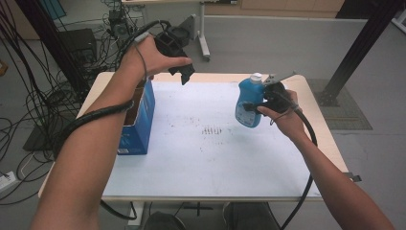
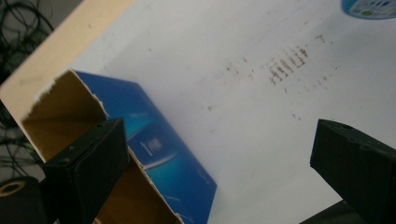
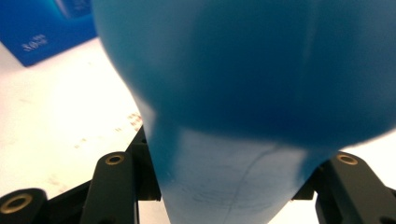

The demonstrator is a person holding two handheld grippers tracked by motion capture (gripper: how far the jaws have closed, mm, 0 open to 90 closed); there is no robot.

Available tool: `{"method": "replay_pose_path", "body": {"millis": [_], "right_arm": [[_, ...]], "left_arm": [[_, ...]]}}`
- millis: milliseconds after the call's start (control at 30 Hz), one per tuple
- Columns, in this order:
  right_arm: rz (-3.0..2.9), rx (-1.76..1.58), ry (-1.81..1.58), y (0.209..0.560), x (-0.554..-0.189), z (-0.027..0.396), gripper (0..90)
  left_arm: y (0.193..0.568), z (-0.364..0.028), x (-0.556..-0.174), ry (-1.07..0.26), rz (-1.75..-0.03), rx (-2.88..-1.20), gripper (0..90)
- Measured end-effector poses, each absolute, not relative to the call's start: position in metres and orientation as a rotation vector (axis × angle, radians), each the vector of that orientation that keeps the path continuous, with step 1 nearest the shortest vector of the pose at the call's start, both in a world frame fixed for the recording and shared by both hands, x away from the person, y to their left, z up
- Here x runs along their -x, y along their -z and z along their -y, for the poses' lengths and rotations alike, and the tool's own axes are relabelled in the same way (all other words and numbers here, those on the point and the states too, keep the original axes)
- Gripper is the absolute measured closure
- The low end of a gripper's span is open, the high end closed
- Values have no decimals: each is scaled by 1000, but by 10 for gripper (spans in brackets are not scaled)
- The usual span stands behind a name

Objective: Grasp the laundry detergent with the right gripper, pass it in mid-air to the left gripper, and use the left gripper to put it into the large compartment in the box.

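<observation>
A blue bottle (image 1: 249, 108) with a white cap hangs tilted above the right part of the white table (image 1: 215, 163), with my right gripper (image 1: 262, 101) shut on its body. In the right gripper view the bottle (image 3: 243, 70) bulges between the two black jaws of that gripper (image 3: 229, 186). An open-topped blue cardboard box (image 1: 143, 120) stands at the table's left edge. My left gripper (image 1: 184, 72) is raised above the box's far end, open and holding nothing. Looking down from the left gripper (image 2: 219, 158), I see the box (image 2: 159, 144) and its brown inside under the left jaw.
Small brown marks dot the middle of the table top (image 2: 285, 65). Bundles of black cables (image 1: 33, 96) hang and lie on the floor to the left. A black frame post (image 1: 359, 52) rises beyond the table's right corner, and a white desk leg (image 1: 205, 38) stands behind.
</observation>
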State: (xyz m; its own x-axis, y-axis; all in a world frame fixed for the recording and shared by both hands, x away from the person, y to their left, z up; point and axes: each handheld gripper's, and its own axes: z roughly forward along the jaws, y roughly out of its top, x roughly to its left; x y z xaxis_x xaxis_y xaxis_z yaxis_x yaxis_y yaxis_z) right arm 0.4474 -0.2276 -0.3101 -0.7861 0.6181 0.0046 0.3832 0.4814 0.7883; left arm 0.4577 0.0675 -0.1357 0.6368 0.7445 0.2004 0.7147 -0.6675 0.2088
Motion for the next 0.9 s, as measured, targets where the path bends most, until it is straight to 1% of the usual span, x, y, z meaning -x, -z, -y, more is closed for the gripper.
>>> {"method": "replay_pose_path", "body": {"millis": [133, 233, 267, 300, 467, 600, 667, 900], "right_arm": [[-2487, -798, -1230, 302, -451, 212, 443], [-2543, -711, -1271, 293, -454, 192, 442], [-2550, -694, -1277, 292, -454, 188, 442], [-2550, -694, -1277, 292, -454, 188, 442], [-2608, -545, -1309, 284, -454, 160, 443], [-2647, -445, -1328, 280, -452, 141, 443], [-2664, -393, -1335, 279, -450, 133, 443], [-2736, -218, -1367, 280, -445, 110, 442]], "left_arm": [[123, -63, -451, -454, -1084, -2801, 48], [115, -59, -446, -437, -977, -2826, 49], [111, -57, -443, -429, -916, -2839, 49], [111, -57, -443, -429, -916, -2839, 49], [110, -52, -433, -397, -774, -2888, 49], [111, -50, -429, -374, -733, -2909, 49], [113, -49, -426, -329, -669, -2935, 49], [118, -48, -420, -261, -594, -2981, 49]]}}
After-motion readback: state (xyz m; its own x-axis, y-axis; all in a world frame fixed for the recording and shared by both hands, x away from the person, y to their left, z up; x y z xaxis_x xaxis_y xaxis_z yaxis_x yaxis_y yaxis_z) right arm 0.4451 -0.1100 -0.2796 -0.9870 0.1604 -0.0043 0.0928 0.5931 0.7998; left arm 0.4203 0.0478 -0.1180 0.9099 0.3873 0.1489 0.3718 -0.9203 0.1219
